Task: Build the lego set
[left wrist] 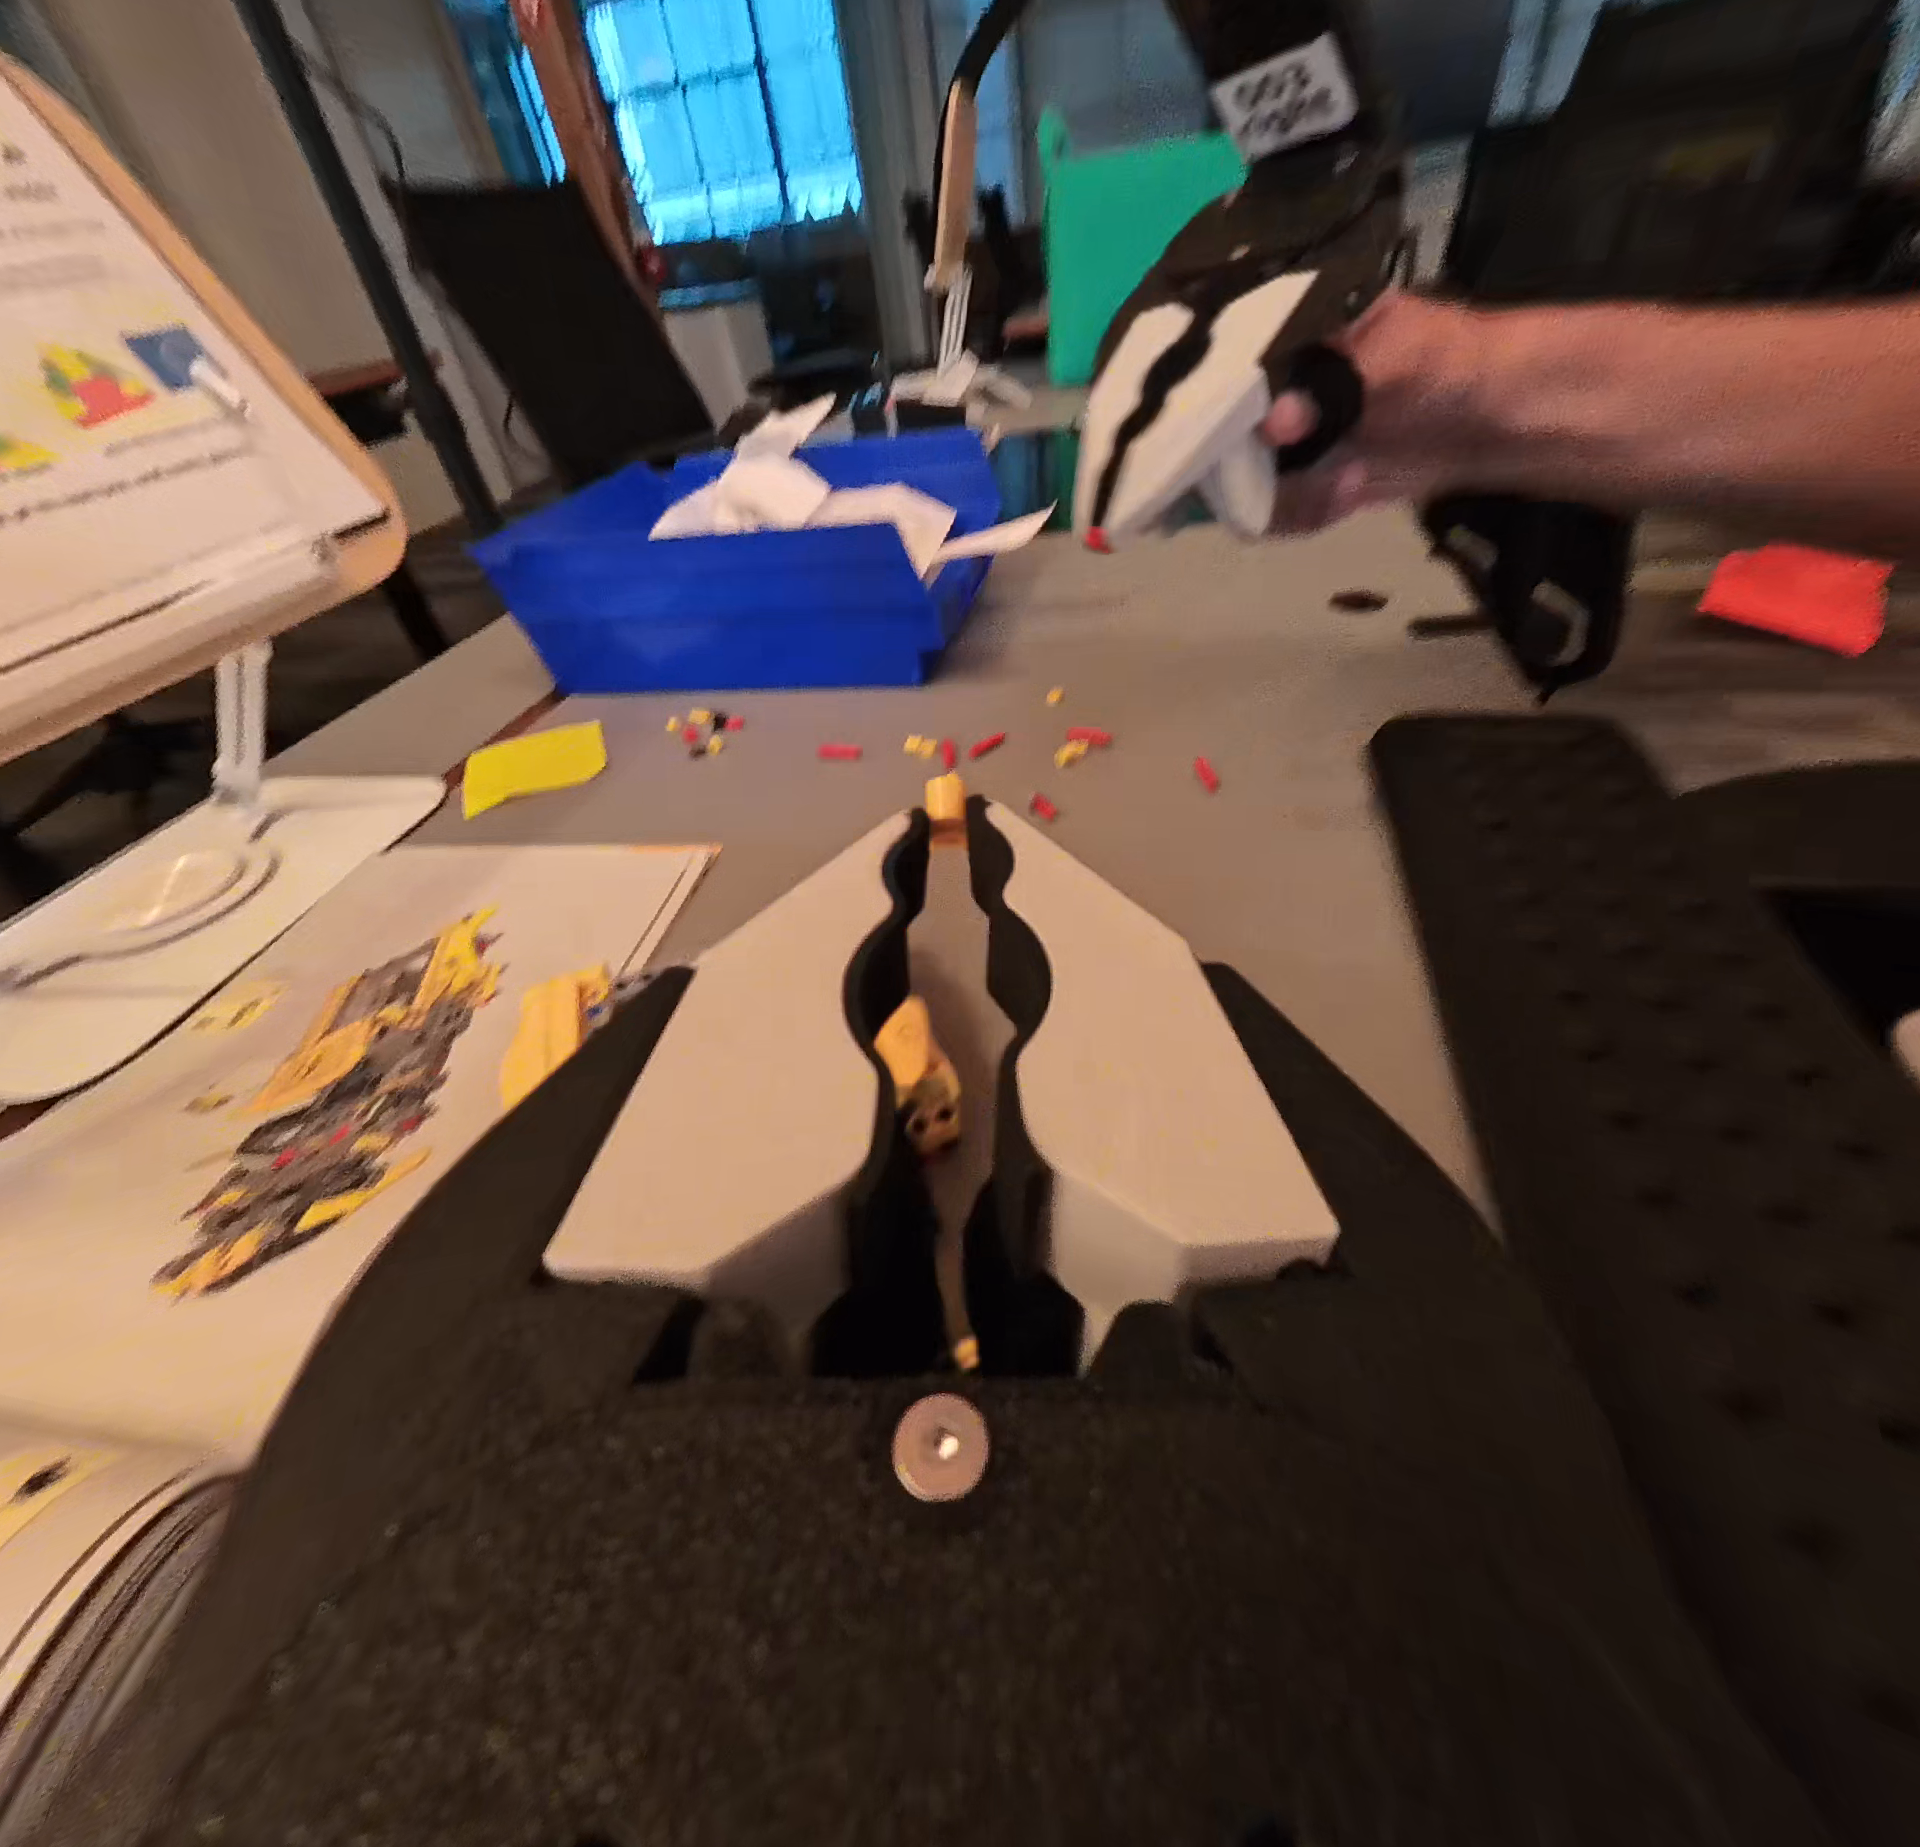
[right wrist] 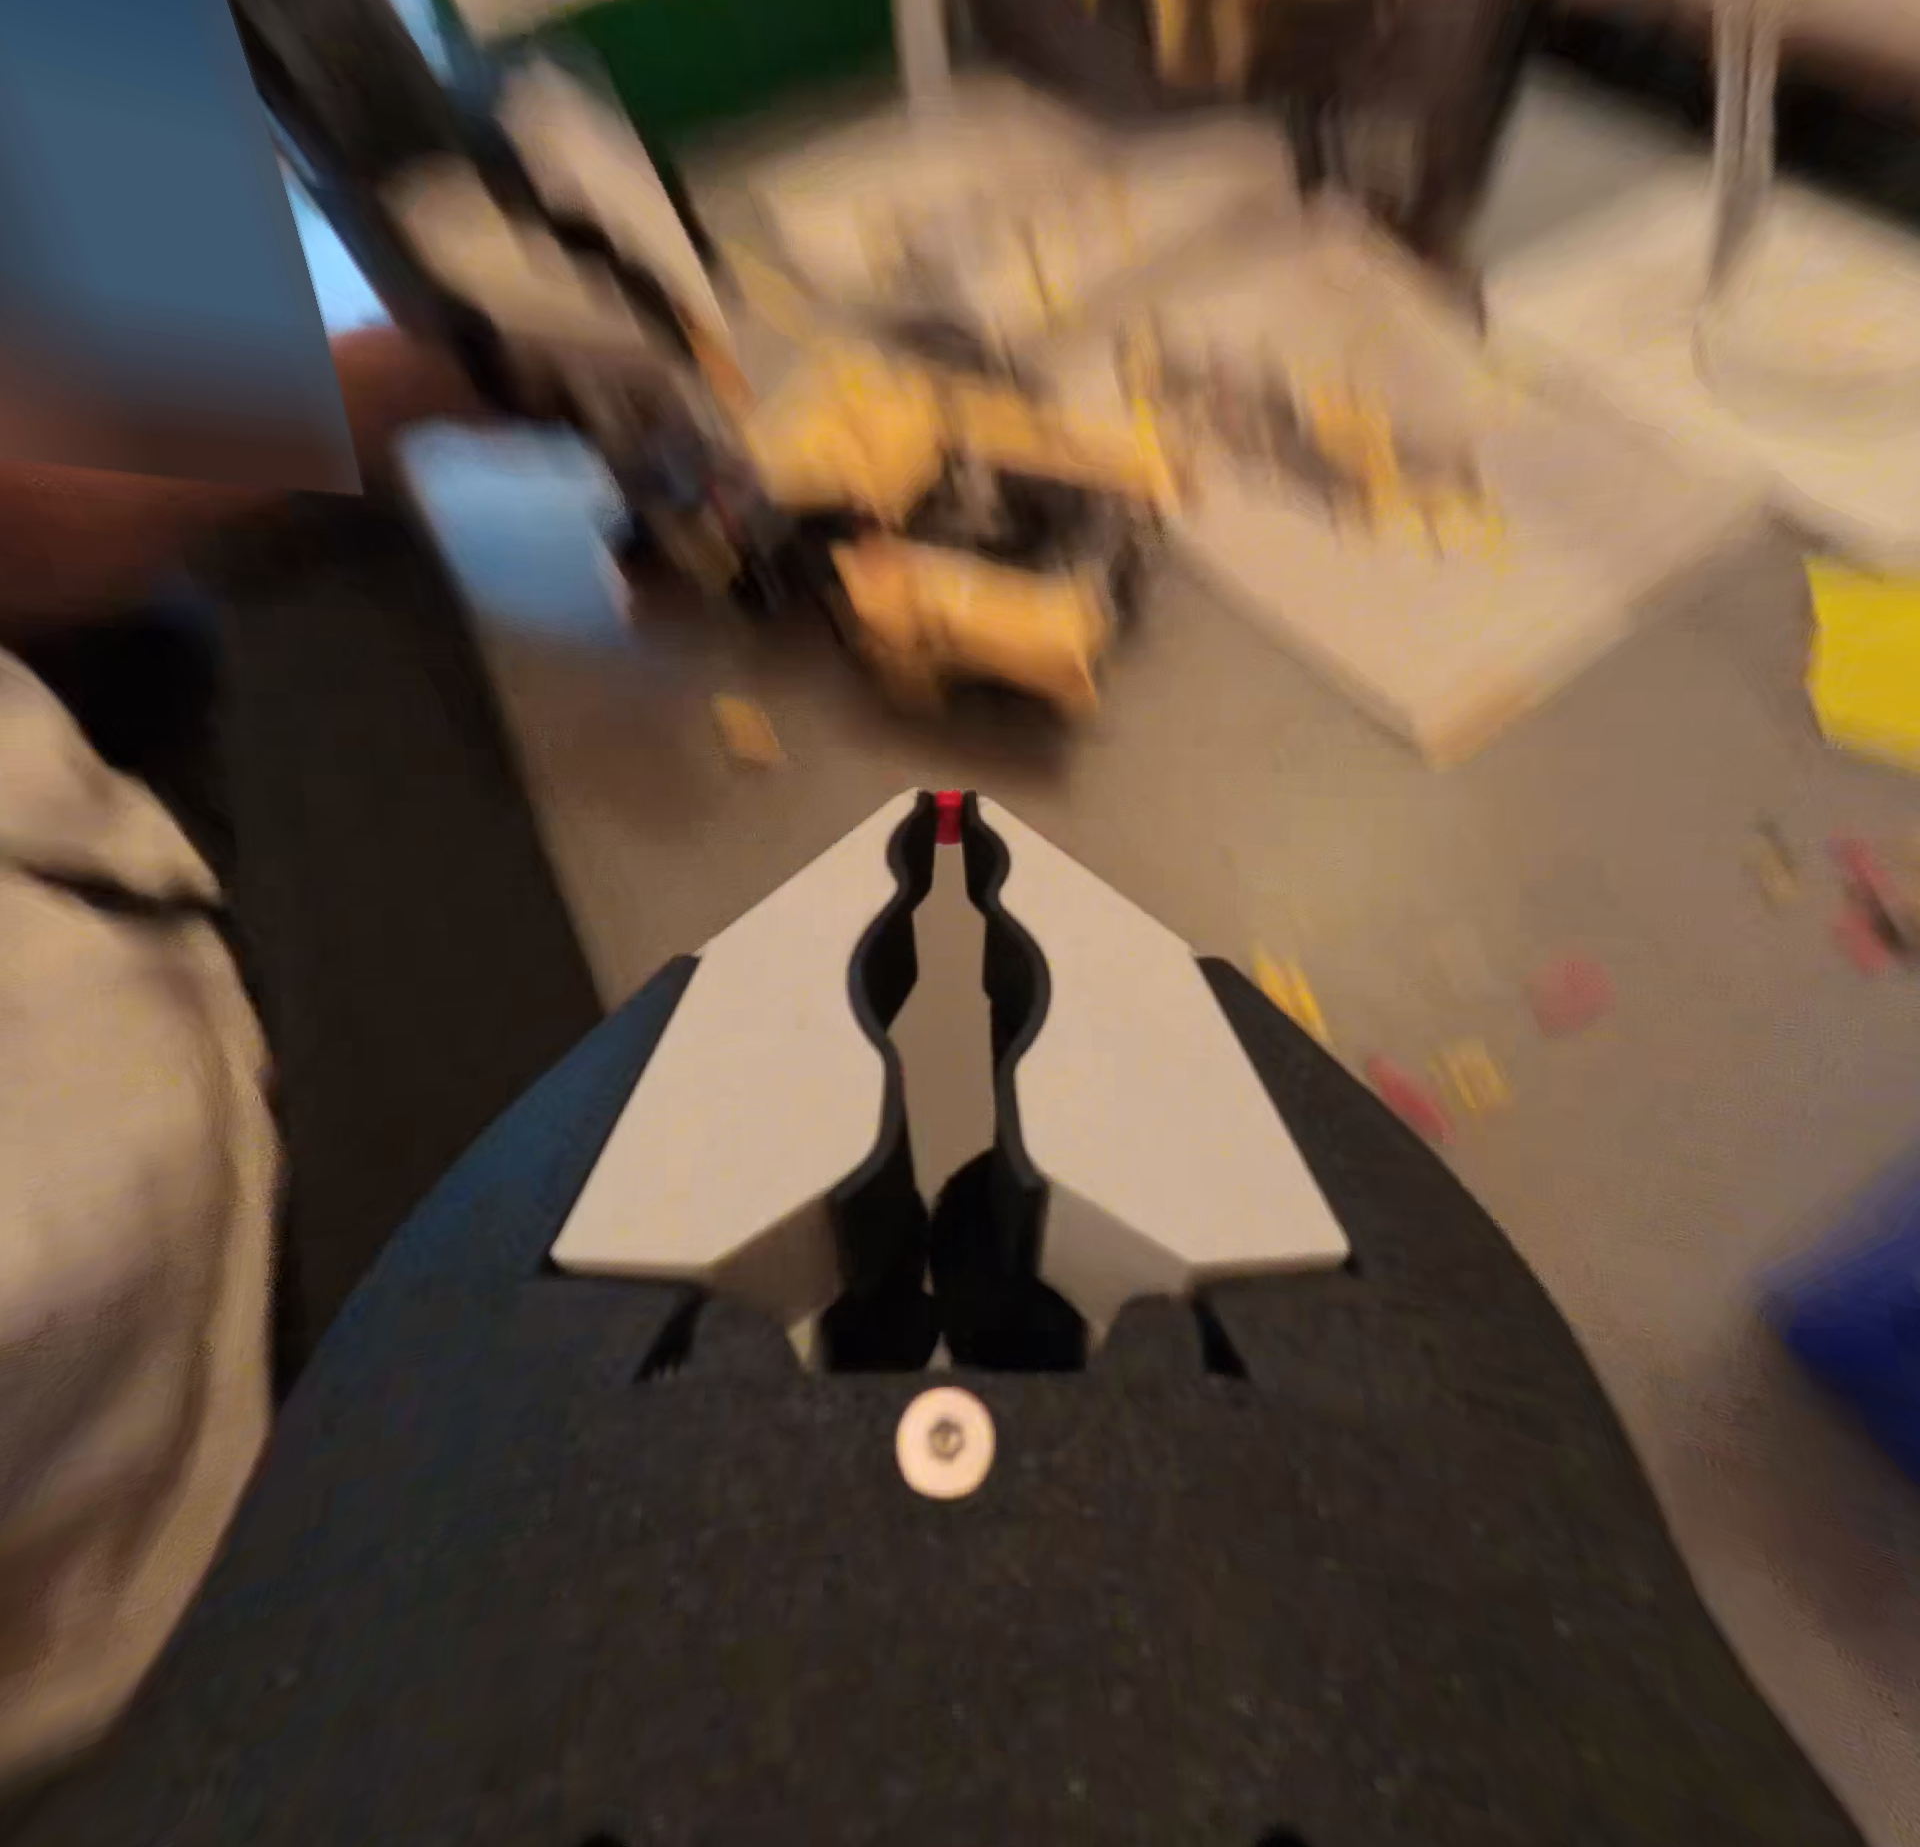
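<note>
My left gripper (left wrist: 943, 812) is shut on a small yellow lego piece (left wrist: 943, 791) at its fingertips, above the grey table. More of a yellow lego assembly (left wrist: 920, 1075) shows through the gap between the fingers. My right gripper (right wrist: 945, 808) is shut on a tiny red lego piece (right wrist: 945, 823). It also shows in the left wrist view (left wrist: 1096, 535), held by a hand at the upper right, above the table. The right wrist view is blurred. It shows a yellow lego model (right wrist: 966, 613) on the table ahead, with the left gripper (right wrist: 717, 488) beside it.
Loose red and yellow pieces (left wrist: 977, 748) lie scattered on the table (left wrist: 1195, 654). A blue bin (left wrist: 748, 592) with white paper stands behind them. An instruction sheet (left wrist: 343, 1070) and a yellow slip (left wrist: 532, 767) lie left. A black mat (left wrist: 1621, 1070) lies right. The left gripper's tips are roughly 15 cm from the right gripper's.
</note>
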A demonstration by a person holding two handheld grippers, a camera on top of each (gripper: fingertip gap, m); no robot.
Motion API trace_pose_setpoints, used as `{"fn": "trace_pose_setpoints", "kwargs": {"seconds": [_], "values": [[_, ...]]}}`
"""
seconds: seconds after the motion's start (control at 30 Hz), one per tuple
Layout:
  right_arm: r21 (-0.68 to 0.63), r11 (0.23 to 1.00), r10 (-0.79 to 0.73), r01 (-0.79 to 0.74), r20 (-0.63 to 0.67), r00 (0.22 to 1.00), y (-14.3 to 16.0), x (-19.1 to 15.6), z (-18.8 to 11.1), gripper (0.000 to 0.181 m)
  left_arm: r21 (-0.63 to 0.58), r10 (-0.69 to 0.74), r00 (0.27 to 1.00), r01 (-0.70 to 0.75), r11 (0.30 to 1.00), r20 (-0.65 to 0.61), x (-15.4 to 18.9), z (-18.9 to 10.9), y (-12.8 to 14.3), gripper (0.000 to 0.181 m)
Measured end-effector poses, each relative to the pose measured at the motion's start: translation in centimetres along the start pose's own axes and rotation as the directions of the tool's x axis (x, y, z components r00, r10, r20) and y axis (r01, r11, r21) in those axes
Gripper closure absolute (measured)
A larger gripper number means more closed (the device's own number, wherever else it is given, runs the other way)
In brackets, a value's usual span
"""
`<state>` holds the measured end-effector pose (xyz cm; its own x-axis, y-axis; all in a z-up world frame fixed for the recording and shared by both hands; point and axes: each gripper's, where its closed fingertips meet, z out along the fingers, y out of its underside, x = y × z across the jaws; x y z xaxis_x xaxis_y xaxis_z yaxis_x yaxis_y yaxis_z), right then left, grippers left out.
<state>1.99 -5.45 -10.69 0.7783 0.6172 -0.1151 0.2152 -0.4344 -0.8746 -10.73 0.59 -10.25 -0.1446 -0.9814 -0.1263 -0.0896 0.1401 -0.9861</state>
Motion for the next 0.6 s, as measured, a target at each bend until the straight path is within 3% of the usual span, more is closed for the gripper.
{"fn": "trace_pose_setpoints", "kwargs": {"seconds": [0.07, 0.13, 0.2, 0.3, 0.4, 0.6], "values": [[0.282, 0.956, 0.059, -0.08, 0.083, 0.995, -6.7, -3.4, 3.0, 0.178, 0.075, -0.02, 0.999, 0.022, 0.997, -0.036, 0.9, 0.0, -1.4, 0.174], [0.372, 0.915, 0.106, -0.153, 0.144, 0.984, -9.5, -5.3, 6.3, 0.177, 0.125, -0.033, 0.998, 0.04, 0.991, -0.056, 1.5, 0.1, -2.3, 0.174], [0.396, 0.89, 0.149, -0.225, 0.215, 0.965, -10.0, -6.4, 8.7, 0.177, 0.148, -0.055, 0.996, 0.064, 0.987, -0.063, 1.7, 0.2, -2.7, 0.174], [0.427, 0.833, 0.23, -0.352, 0.313, 0.922, -9.6, -7.0, 9.8, 0.178, 0.165, -0.081, 0.994, 0.092, 0.982, -0.071, 1.9, 0.2, -3.0, 0.174], [0.48, 0.782, 0.264, -0.398, 0.324, 0.908, -9.8, -6.8, 9.3, 0.178, 0.181, -0.114, 0.99, 0.126, 0.975, -0.079, 2.0, 0.3, -3.5, 0.174], [0.479, 0.786, 0.262, -0.391, 0.314, 0.912, -9.7, -7.5, 10.0, 0.178, 0.184, -0.153, 0.987, 0.161, 0.97, -0.057, 1.6, 0.4, -3.6, 0.174]]}}
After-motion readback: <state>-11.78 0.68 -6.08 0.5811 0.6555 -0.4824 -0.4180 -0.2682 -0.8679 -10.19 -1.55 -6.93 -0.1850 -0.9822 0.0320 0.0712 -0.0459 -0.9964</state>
